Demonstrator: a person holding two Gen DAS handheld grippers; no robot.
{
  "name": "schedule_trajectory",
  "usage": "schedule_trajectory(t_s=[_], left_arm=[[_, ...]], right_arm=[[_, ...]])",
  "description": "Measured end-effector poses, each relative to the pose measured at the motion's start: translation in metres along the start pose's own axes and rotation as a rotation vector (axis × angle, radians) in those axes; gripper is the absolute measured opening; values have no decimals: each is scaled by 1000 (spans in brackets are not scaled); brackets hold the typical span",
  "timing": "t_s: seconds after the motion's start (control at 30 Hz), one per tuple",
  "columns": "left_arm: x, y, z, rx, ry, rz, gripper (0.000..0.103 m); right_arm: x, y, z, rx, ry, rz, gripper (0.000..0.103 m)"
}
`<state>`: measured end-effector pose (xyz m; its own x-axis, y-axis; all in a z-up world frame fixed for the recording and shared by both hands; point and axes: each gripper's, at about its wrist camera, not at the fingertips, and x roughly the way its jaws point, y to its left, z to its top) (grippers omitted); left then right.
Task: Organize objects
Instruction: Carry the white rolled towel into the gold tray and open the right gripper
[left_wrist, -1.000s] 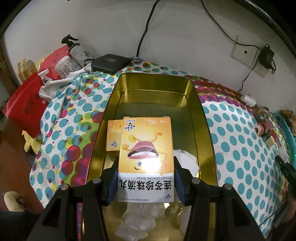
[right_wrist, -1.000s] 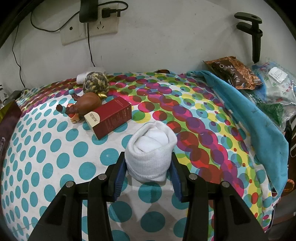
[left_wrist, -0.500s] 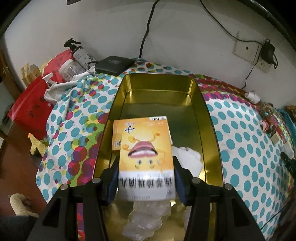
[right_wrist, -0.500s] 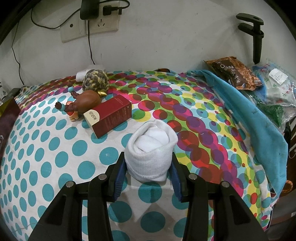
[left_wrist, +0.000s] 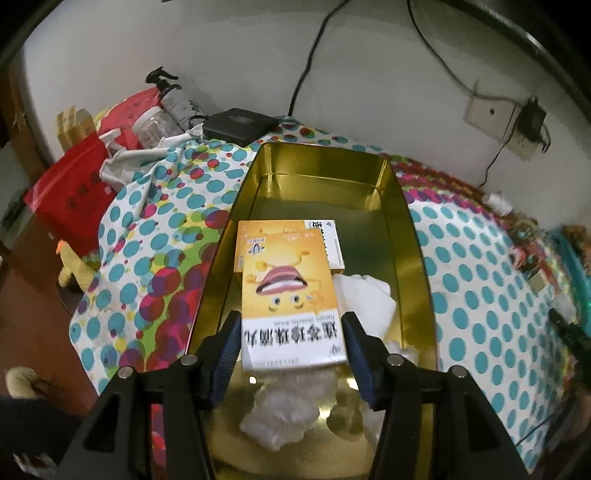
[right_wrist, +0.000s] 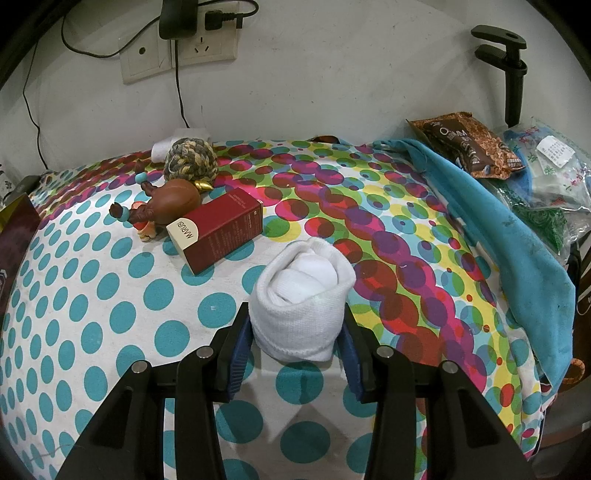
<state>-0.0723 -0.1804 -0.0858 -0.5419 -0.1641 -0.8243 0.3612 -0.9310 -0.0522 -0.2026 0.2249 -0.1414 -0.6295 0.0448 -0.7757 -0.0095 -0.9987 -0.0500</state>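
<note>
A gold tin (left_wrist: 410, 240) lies open on the dotted cloth in the left wrist view. Inside it an orange medicine box (left_wrist: 291, 288) rests slanted on a second orange box (left_wrist: 273, 229) and on white wads (left_wrist: 365, 299). My left gripper (left_wrist: 292, 320) straddles the near end of the top box with its jaws opening; a thin gap shows at the left pad, so the box lies free. In the right wrist view my right gripper (right_wrist: 295, 314) is shut on a rolled white sock (right_wrist: 303, 291) on the dotted cloth.
A dark red carton (right_wrist: 221, 229), a brown figurine (right_wrist: 173, 199) and a woven ball (right_wrist: 190, 158) lie far left of the sock. A blue cloth (right_wrist: 517, 240) and snack packets (right_wrist: 465, 147) line the right edge. Bottles (left_wrist: 173, 99), a red bag (left_wrist: 70, 184) and a black device (left_wrist: 236, 123) crowd the tin's far left.
The left gripper has drawn back from the tin and loosened; the orange box has slid out along the pads and settled onto the box beneath. The right gripper and sock are unchanged.
</note>
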Motion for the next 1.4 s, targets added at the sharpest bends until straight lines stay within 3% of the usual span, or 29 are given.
schedule_trajectory(t_s=[0.23, 0.6, 0.73, 1.4], left_arm=[[-22, 17, -21, -67, -22, -42, 55], [-50, 7, -46, 29, -73, -5, 55], [-49, -1, -56, 68, -58, -11, 55], [-80, 13, -90, 109, -109, -11, 56]], right_arm=[[0, 0, 0, -1, 0, 0, 41], [-4, -1, -1, -6, -17, -14, 40], [-5, -1, -2, -8, -27, -28, 40], [-21, 7, -6, -51, -113, -60, 40]])
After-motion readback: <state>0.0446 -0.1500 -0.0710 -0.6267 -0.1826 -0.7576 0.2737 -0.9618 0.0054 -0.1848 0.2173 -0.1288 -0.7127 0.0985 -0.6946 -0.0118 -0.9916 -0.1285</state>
